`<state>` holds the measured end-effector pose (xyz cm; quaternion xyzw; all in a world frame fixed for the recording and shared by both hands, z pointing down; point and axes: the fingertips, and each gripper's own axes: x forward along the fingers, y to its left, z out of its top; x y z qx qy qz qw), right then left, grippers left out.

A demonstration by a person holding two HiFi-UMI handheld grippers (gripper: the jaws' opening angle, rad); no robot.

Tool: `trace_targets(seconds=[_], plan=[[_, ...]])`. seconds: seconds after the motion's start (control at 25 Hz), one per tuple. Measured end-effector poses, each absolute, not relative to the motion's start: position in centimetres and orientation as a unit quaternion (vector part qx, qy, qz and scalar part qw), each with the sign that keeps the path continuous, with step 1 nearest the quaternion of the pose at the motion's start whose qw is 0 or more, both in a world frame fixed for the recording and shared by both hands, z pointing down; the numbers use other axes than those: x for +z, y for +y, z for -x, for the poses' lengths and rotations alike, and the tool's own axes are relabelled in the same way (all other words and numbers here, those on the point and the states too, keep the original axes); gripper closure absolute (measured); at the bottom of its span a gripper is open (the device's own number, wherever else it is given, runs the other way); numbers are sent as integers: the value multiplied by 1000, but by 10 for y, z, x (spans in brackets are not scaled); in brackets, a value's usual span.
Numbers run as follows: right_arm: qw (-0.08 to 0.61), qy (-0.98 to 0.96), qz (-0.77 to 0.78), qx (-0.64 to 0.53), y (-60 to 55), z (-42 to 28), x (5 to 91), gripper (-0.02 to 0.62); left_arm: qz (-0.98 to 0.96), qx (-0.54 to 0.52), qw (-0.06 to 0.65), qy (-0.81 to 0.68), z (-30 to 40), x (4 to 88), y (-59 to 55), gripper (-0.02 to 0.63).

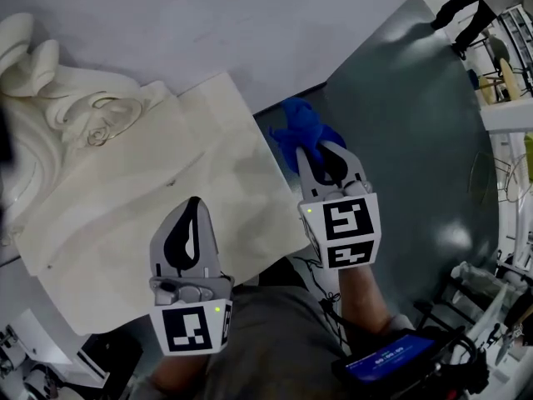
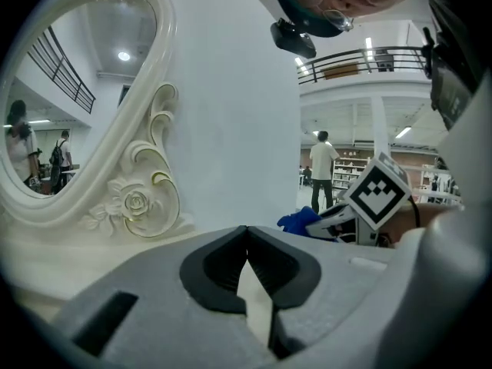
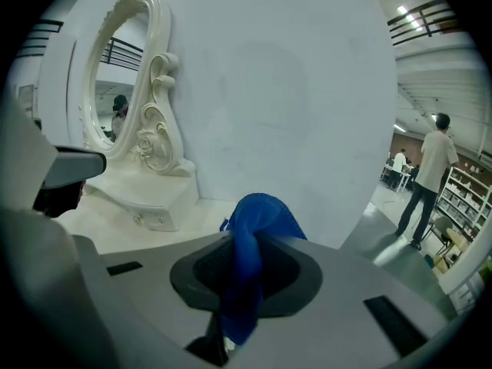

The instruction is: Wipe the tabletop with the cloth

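Observation:
The blue cloth (image 1: 303, 129) hangs bunched from my right gripper (image 1: 323, 153), which is shut on it just past the right edge of the cream tabletop (image 1: 158, 190), over the grey floor. In the right gripper view the blue cloth (image 3: 256, 233) is pinched between the jaws and bulges above them. My left gripper (image 1: 196, 203) hovers over the near part of the tabletop with its jaws shut and nothing between them. The left gripper view shows its own tips (image 2: 246, 230) touching, with the blue cloth (image 2: 298, 221) and the right gripper (image 2: 361, 206) off to the right.
An ornate cream mirror (image 1: 58, 98) stands at the table's far left, against a white wall (image 1: 233, 23). Grey floor (image 1: 416, 140) lies to the right of the table. People stand far off (image 3: 429, 177). A device with a lit screen (image 1: 391, 361) is at the bottom right.

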<state>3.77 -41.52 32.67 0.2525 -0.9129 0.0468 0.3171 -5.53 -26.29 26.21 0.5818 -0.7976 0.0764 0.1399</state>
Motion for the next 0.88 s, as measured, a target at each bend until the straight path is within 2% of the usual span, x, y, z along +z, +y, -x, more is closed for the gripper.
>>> trace_targets(seconds=[0.44,0.88], plan=[[354,-913,-195,49,-394,-22,392,544,-534,101,191,-818,44,307,-241,591],[390,-907,-140,69,-356,-3,441,544,-487,101,202,-844,56,322,-207,591]])
